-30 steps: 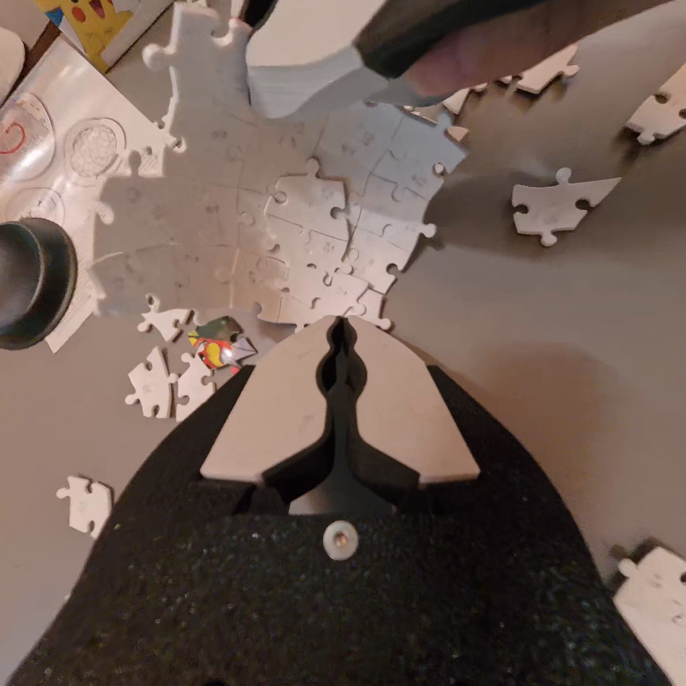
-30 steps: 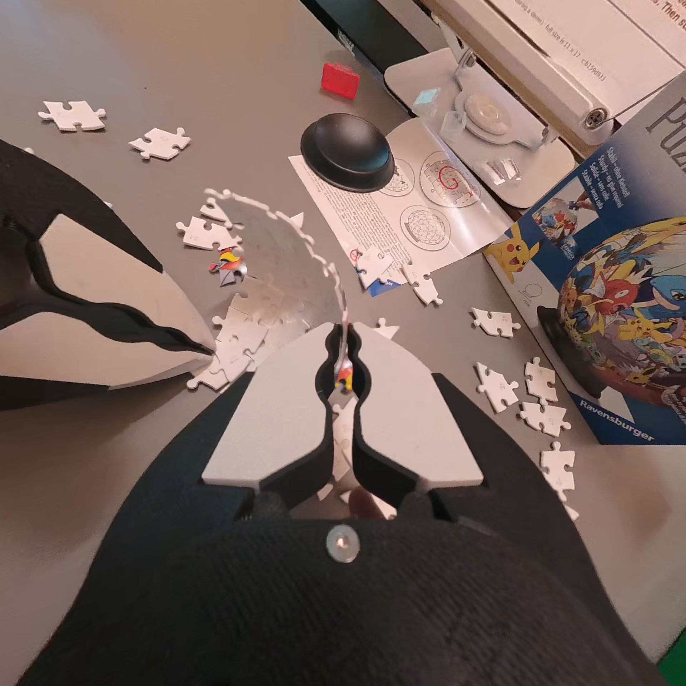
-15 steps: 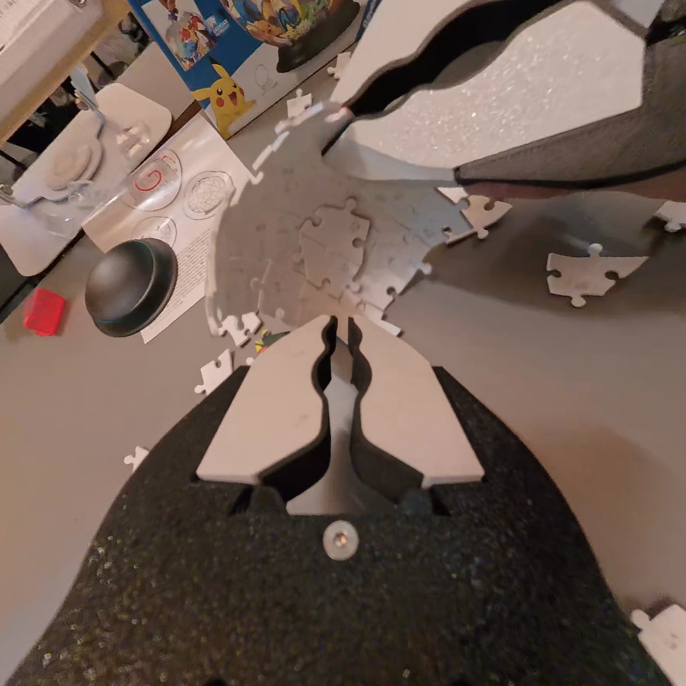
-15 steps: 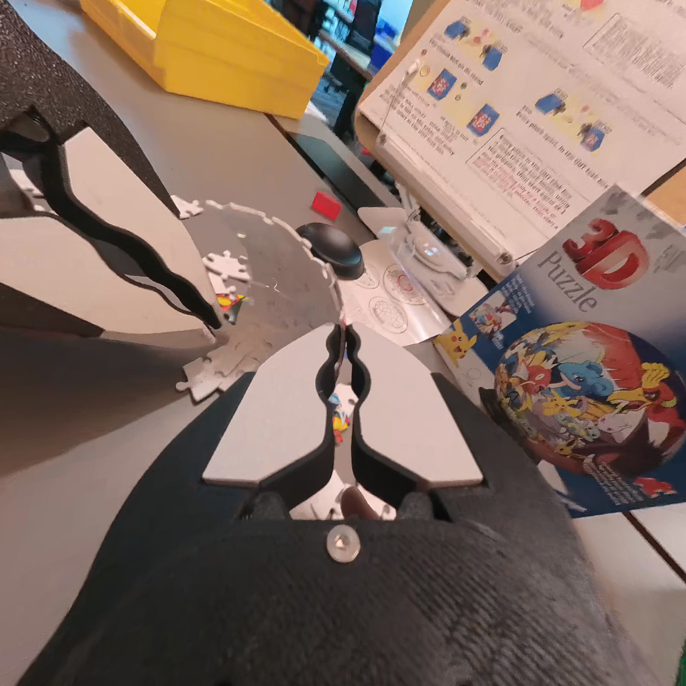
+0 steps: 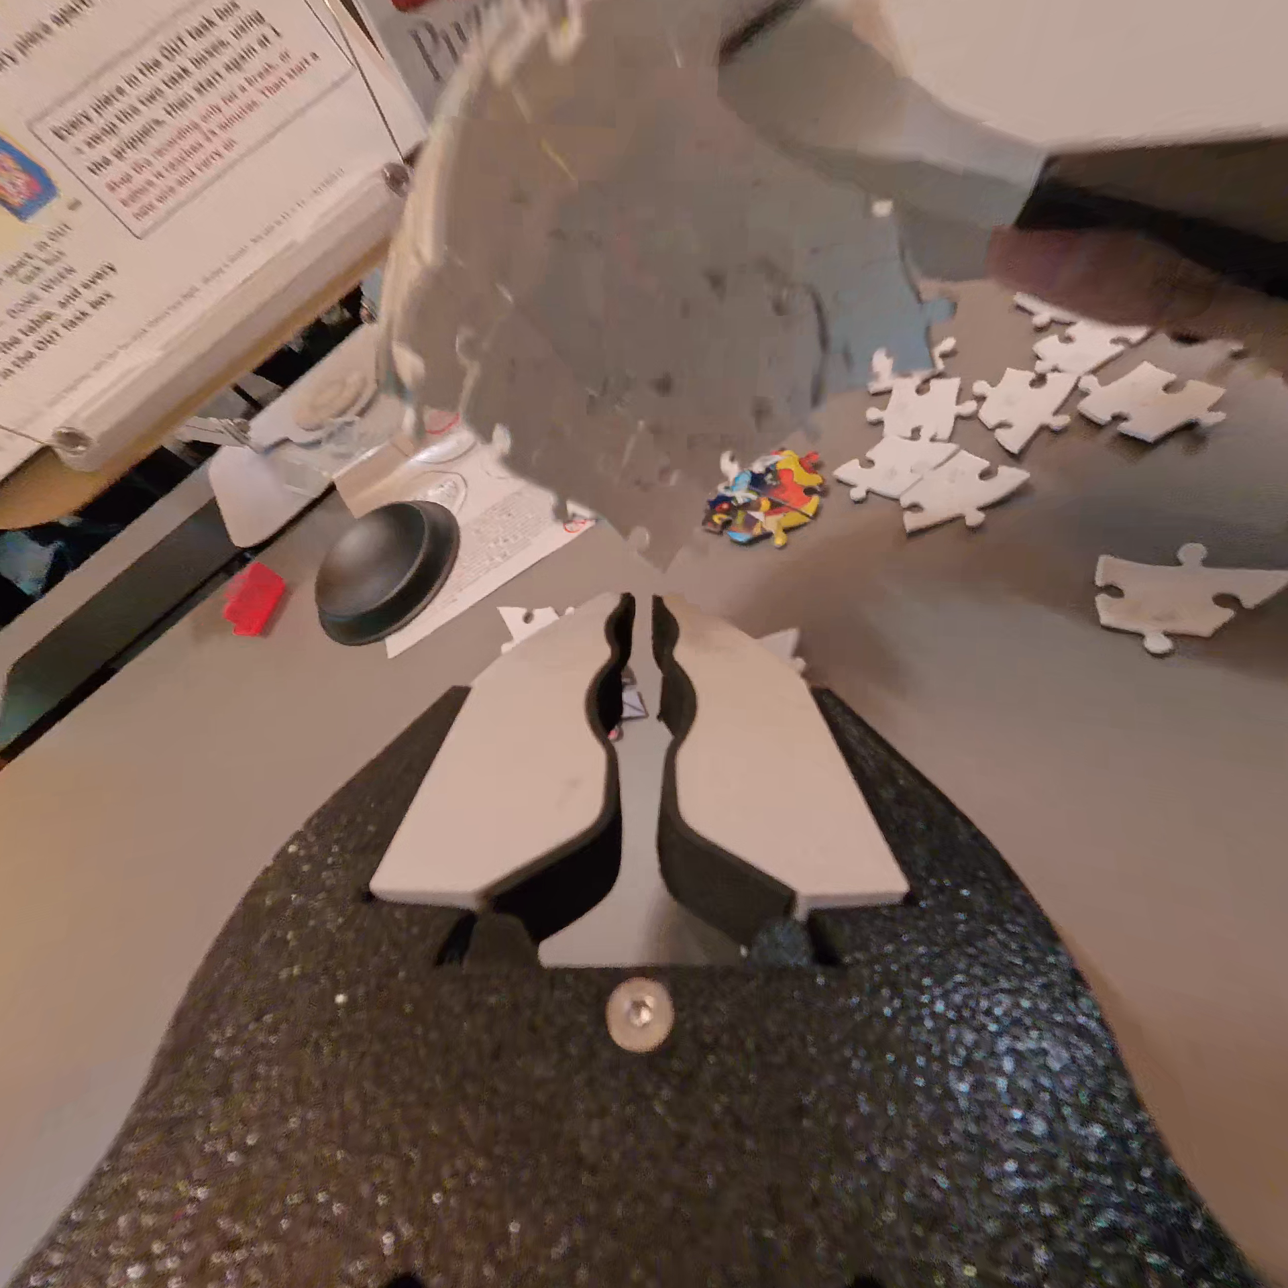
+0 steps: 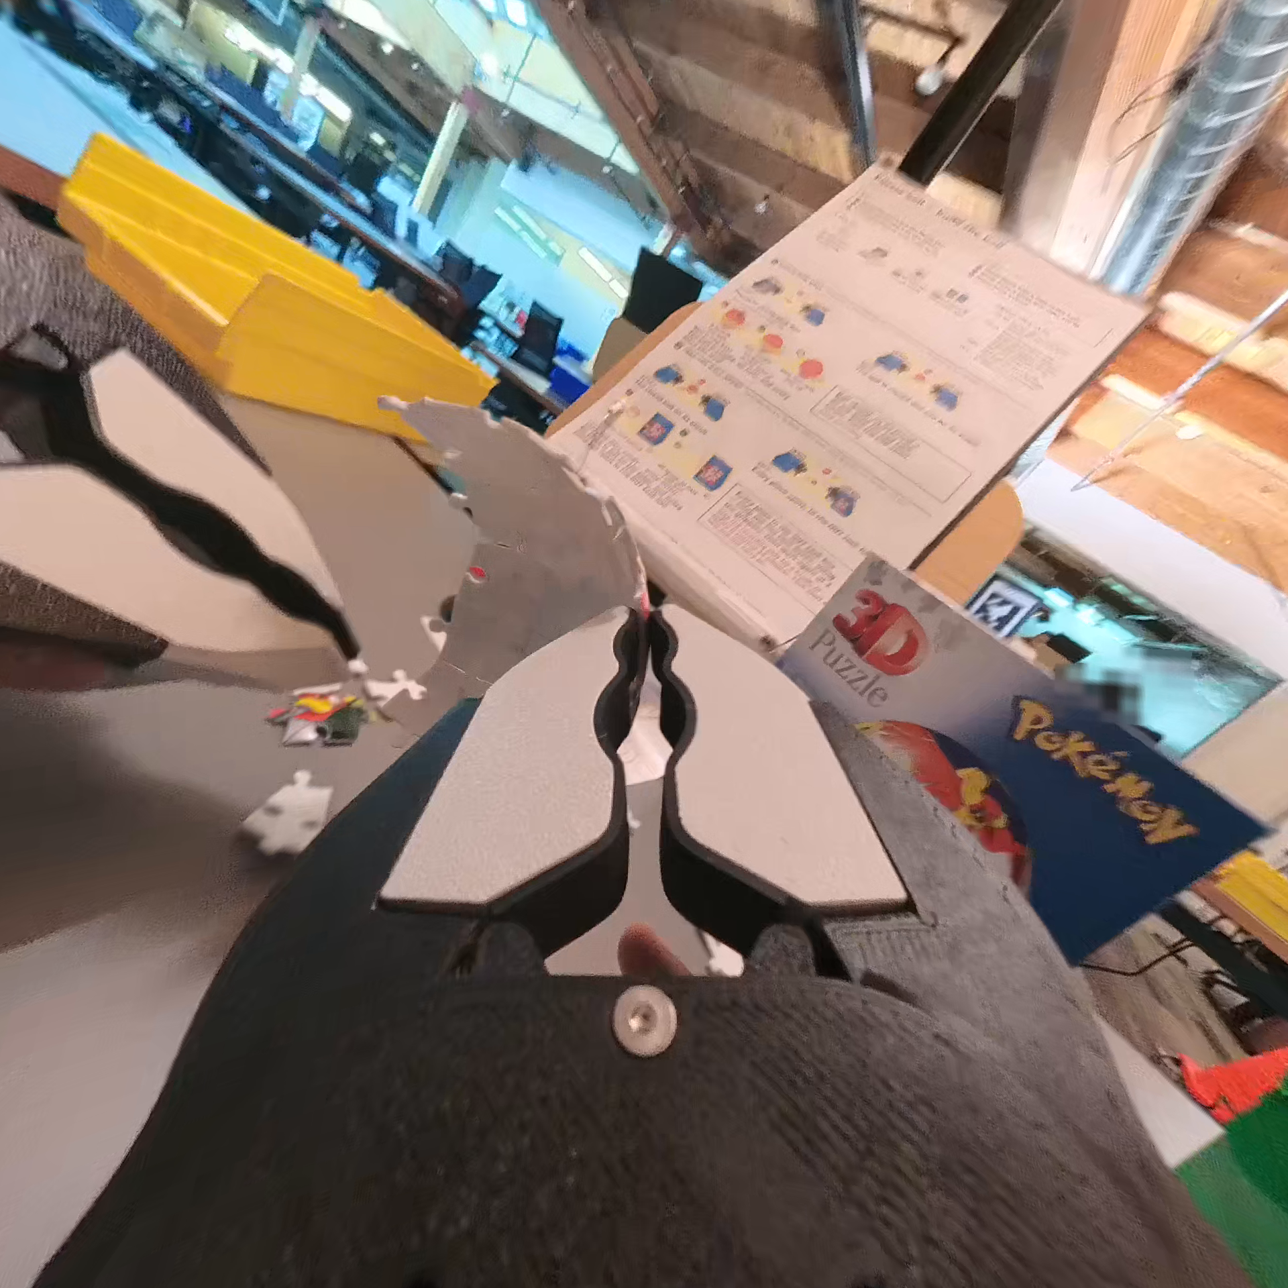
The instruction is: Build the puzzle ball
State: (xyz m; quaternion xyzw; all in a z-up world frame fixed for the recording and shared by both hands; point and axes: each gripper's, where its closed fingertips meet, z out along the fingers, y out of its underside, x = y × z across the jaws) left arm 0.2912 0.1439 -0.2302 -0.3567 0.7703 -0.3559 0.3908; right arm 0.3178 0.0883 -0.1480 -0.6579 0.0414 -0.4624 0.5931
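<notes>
My right gripper is shut on the rim of a curved, partly assembled puzzle shell, grey-white on its inner side, and holds it in the air. The shell also fills the top of the left wrist view, hanging from the right gripper's white finger. My left gripper sits just below the shell's lowest tab. Its jaws stand a narrow gap apart with only the table visible between the tips. It also shows at the left of the right wrist view, close to the shell's lower edge.
Loose white puzzle pieces and a colourful cluster lie on the grey table. A black dome stand sits on a printed sheet beside a red block. A puzzle box, an instruction board and yellow bins stand behind. Spacing between my two grippers at the tips: around 10 centimetres.
The right gripper has lifted the shell off the table and tilted upward. The left jaws went from shut to a narrow gap, and the shell's edge now hangs above their tips.
</notes>
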